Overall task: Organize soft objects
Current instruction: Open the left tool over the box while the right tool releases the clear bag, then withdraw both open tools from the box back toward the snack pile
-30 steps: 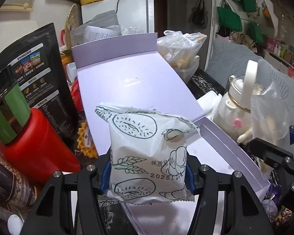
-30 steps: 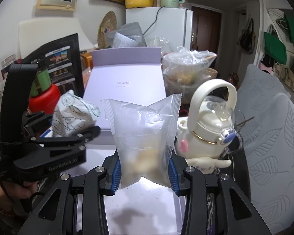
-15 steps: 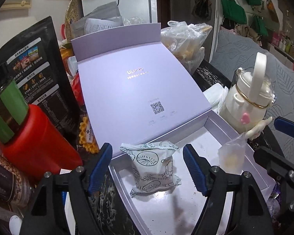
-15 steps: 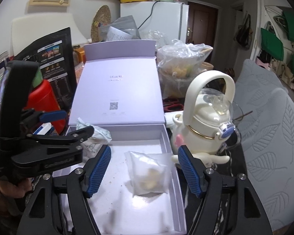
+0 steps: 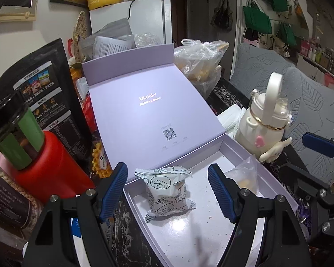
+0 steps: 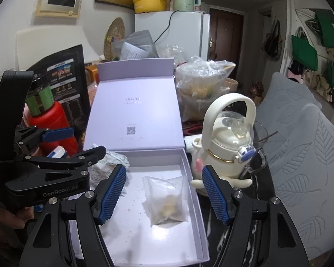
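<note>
- The left gripper [image 5: 168,191] is spread wide and holds nothing; its 2 blue pads flank the printed white packet [image 5: 168,190] without touching it.
- The right gripper [image 6: 163,197] is likewise spread wide and empty, its pads either side of the clear bag [image 6: 165,200] and apart from it.
- The printed white packet lies inside the lavender box [image 5: 276,182], towards the box's left wall, resting on the box floor.
- The clear bag, with pale pieces inside, lies flat in the same box towards its right wall [image 6: 194,200]. The 2 packets are apart from each other.
- Judged from how things lie, these 2 soft items are placed in the box, so this part of the task looks done.
- The box lid [image 6: 133,109] stands open, leaning back; closing it may be left, though the task does not say so.
- Farther back on the crowded worktop sits a knotted plastic bag [image 6: 202,89] of pale items. Whether it counts as a soft object to be sorted, I cannot tell.
- Beside the box on the right stands a white kettle-shaped bottle [image 6: 227,146]; on the left, a red bottle [image 5: 53,169].
</note>
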`<move>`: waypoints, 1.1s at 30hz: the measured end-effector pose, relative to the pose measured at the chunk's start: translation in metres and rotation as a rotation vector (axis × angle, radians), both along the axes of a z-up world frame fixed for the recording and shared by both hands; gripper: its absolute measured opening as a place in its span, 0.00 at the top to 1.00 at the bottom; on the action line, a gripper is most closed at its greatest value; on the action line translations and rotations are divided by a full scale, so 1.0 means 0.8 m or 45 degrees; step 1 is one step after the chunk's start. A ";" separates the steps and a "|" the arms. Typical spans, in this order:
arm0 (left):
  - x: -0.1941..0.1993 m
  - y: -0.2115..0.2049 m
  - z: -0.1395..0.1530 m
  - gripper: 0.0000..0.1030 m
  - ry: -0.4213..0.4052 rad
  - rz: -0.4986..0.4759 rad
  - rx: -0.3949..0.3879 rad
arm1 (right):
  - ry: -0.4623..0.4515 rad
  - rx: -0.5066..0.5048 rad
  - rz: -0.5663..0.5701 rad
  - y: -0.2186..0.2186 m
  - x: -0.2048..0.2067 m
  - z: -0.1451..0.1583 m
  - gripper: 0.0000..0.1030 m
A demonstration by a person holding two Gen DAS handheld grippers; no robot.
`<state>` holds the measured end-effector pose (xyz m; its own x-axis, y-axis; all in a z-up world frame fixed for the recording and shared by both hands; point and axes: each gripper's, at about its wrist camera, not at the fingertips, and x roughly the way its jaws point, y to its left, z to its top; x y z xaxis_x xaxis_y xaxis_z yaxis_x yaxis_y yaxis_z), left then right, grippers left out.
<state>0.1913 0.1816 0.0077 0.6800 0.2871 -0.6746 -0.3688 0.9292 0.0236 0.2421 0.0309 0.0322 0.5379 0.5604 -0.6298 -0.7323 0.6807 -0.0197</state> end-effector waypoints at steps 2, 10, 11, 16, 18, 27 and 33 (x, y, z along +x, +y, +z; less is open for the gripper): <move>-0.007 -0.005 0.008 0.28 -0.015 -0.016 -0.010 | -0.001 0.010 0.002 -0.003 -0.005 0.004 0.31; -0.045 -0.028 0.047 0.28 -0.084 -0.023 0.029 | -0.036 0.036 -0.017 -0.029 -0.034 0.028 0.31; -0.052 -0.032 0.053 0.28 -0.096 -0.025 0.034 | -0.044 0.039 -0.015 -0.032 -0.039 0.032 0.31; -0.085 -0.048 0.079 0.28 -0.185 -0.044 0.048 | -0.095 0.058 -0.010 -0.050 -0.071 0.053 0.31; -0.097 -0.054 0.088 0.28 -0.197 -0.044 0.055 | -0.111 0.067 -0.011 -0.058 -0.084 0.061 0.31; -0.147 -0.081 0.109 0.28 -0.235 -0.054 0.077 | -0.159 0.104 -0.014 -0.092 -0.135 0.084 0.31; -0.172 -0.100 0.112 0.28 -0.249 -0.064 0.086 | -0.180 0.105 -0.030 -0.113 -0.162 0.088 0.31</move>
<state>0.0538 0.1016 0.0969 0.8105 0.2897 -0.5091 -0.3261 0.9452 0.0188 0.1125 -0.0599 0.1029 0.6314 0.5935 -0.4990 -0.7101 0.7011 -0.0646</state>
